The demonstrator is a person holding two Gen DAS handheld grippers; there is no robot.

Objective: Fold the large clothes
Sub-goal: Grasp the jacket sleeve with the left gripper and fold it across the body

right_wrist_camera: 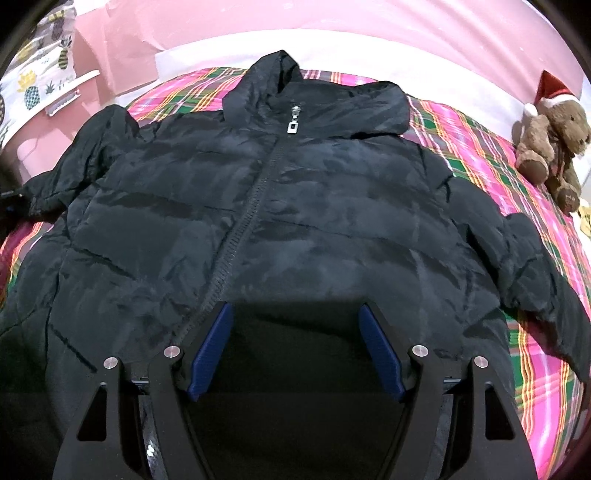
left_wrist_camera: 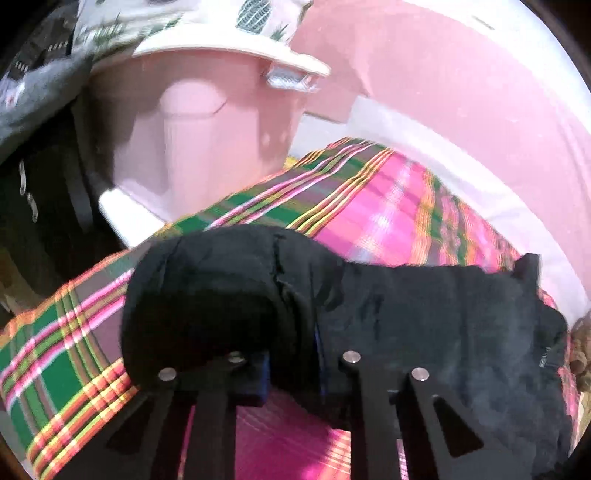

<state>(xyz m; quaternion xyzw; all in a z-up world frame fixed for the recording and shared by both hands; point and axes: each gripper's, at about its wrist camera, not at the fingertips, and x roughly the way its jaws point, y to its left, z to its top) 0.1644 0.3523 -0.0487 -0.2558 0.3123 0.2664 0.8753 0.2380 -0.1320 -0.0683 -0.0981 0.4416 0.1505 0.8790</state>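
Note:
A black puffer jacket [right_wrist_camera: 280, 206] lies front up and zipped on a pink and green plaid bedspread [right_wrist_camera: 480, 147], collar at the far side, sleeves spread to both sides. My right gripper [right_wrist_camera: 295, 325] is open, its blue pads [right_wrist_camera: 212, 347] wide apart just above the jacket's lower front. In the left wrist view my left gripper [left_wrist_camera: 291, 354] is shut on the jacket's sleeve [left_wrist_camera: 207, 295], which bulges over the fingers and hides the tips; the sleeve is lifted over the bedspread [left_wrist_camera: 369, 206].
A pink plastic bin [left_wrist_camera: 192, 133] with a white rim stands beside the bed at the left, with patterned cloth [left_wrist_camera: 236, 14] on top. A brown teddy bear with a Santa hat [right_wrist_camera: 550, 144] sits at the bed's far right. Pink wall behind.

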